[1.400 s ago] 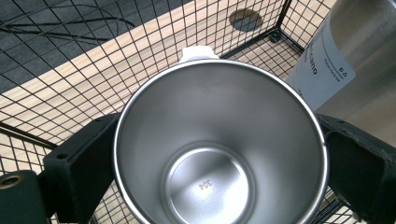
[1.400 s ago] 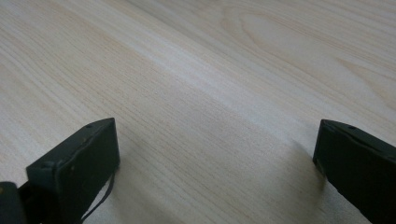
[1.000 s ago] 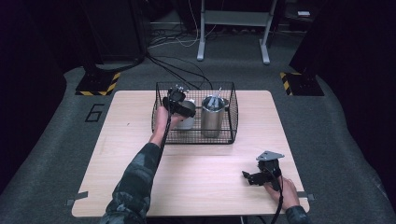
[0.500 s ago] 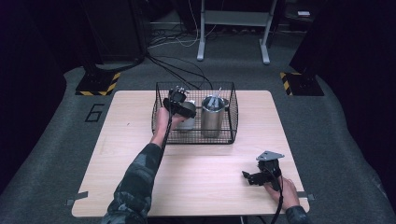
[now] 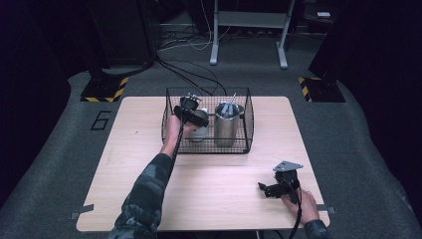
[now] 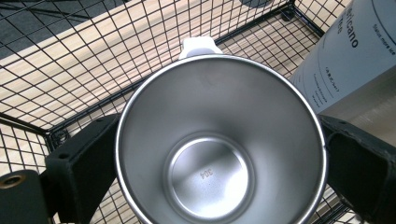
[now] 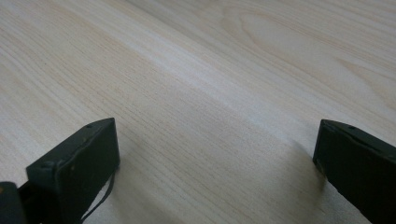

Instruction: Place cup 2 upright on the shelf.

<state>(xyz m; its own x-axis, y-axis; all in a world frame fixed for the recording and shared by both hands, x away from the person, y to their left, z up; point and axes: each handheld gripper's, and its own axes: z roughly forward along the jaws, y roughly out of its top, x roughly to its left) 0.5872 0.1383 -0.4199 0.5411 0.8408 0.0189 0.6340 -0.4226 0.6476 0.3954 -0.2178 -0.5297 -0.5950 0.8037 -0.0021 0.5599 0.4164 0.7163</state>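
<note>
A black wire basket (image 5: 208, 148) stands at the back middle of the wooden table (image 5: 124, 164). Inside it are a steel mug (image 5: 199, 132) with a white handle and a taller steel tumbler (image 5: 227, 125). My left gripper (image 5: 192, 115) reaches down into the basket. In the left gripper view its jaws press both sides of the mug (image 6: 210, 140), whose empty inside faces the camera. The tumbler (image 6: 355, 60) stands just to the right, close to the right jaw. My right gripper (image 5: 264, 189) rests open low over the bare table near the front right, with only wood (image 7: 215, 93) between its jaws.
The basket mesh (image 6: 70, 70) rises close around the mug on the left and far sides. Cables and a metal stand (image 5: 247, 30) lie on the floor beyond the table. Bare tabletop stretches between the basket and the front edge.
</note>
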